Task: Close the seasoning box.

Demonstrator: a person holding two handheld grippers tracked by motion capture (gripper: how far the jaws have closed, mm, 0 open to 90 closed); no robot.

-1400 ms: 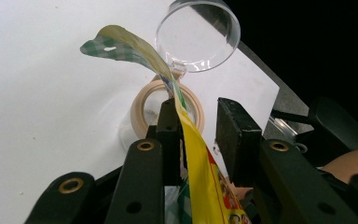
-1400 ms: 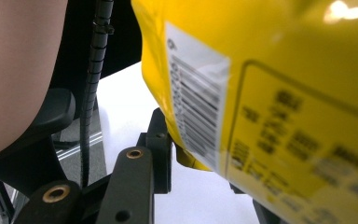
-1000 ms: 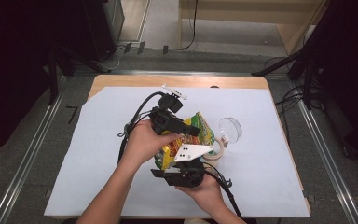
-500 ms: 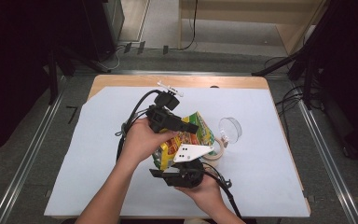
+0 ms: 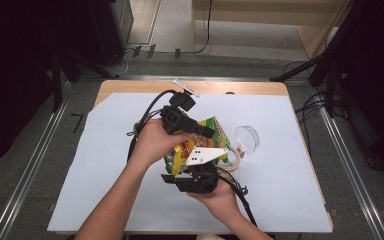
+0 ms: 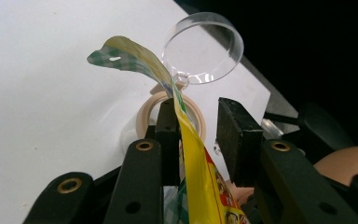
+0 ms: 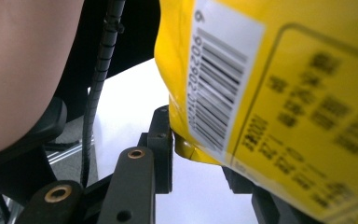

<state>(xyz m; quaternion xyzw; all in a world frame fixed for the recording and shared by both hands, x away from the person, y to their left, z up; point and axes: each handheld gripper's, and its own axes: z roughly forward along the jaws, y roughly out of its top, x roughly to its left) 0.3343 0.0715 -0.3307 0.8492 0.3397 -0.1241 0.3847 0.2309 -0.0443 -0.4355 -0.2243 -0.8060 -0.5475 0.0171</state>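
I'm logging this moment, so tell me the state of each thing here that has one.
Yellow and green snack bag: off the table, between both grippers, top edge flopped over.
Left gripper: jaws apart, bag's upper edge between them, gap beside one pad.
Right gripper: at the bag's barcode end; grip unclear.
Clear round plastic lid: on the white sheet, untouched.
Beige tape roll: lying flat.

Yellow snack bag (image 5: 207, 140) (green-checked edge), clear lid (image 5: 246, 138), beige tape roll (image 5: 234, 159).

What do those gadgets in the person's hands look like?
Each hand carries a black claw tool. The left claw has two chunky black jaws with brass-coloured rivets, as does the right claw. A white three-cornered plate tops the right one. Black cables trail off. Forearms are bare.
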